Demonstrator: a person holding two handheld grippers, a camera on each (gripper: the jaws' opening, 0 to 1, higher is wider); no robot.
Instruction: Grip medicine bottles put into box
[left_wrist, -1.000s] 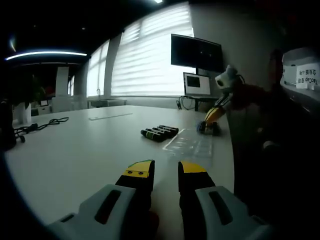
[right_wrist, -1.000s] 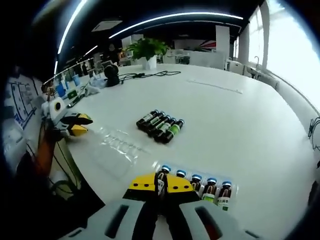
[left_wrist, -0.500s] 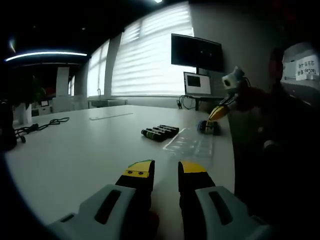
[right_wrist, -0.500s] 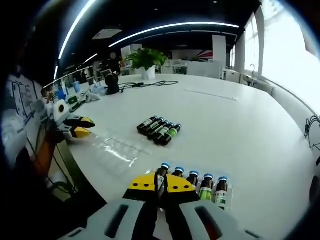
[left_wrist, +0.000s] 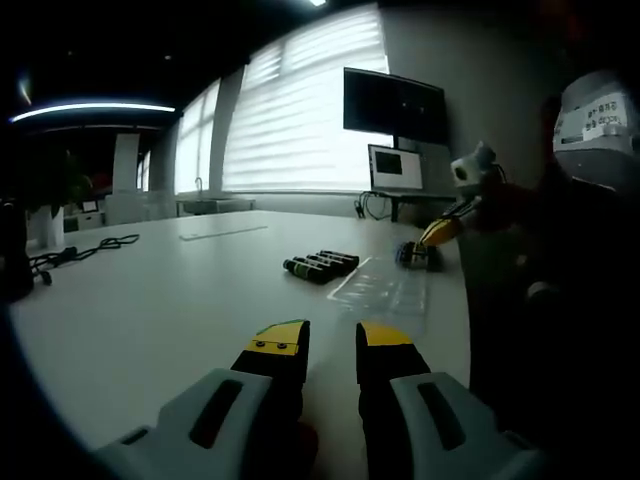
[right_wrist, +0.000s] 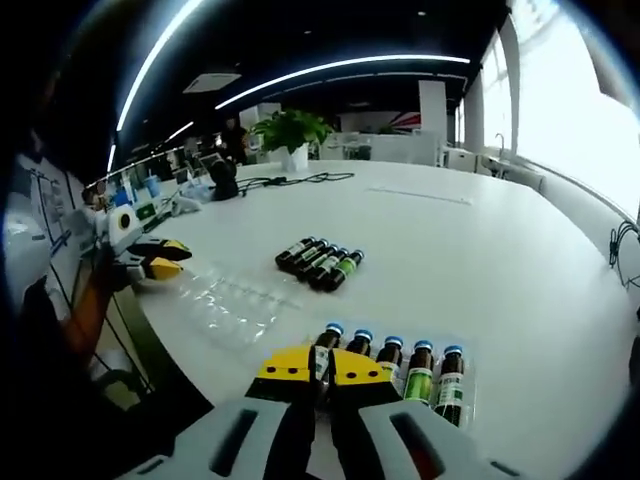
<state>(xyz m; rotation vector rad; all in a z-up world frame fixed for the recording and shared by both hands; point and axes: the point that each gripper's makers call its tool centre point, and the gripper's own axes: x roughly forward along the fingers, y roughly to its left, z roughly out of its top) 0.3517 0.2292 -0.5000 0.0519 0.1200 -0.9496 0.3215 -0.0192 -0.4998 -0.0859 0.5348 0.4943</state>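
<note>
Right hand-held gripper (right_wrist: 322, 366) raised slightly, bottle (right_wrist: 321, 352) still pinched

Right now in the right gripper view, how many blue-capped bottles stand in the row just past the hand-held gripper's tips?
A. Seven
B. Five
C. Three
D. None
B: five blue-capped bottles stand side by side in a clear tray, the leftmost one between the tips of the right hand-held gripper.

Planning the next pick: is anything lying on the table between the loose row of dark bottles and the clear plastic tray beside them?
Nothing visible does. In the right gripper view the loose bottles lie on bare white table, with only open tabletop between them and the clear tray. The left gripper sits past the tray's far side.
</note>
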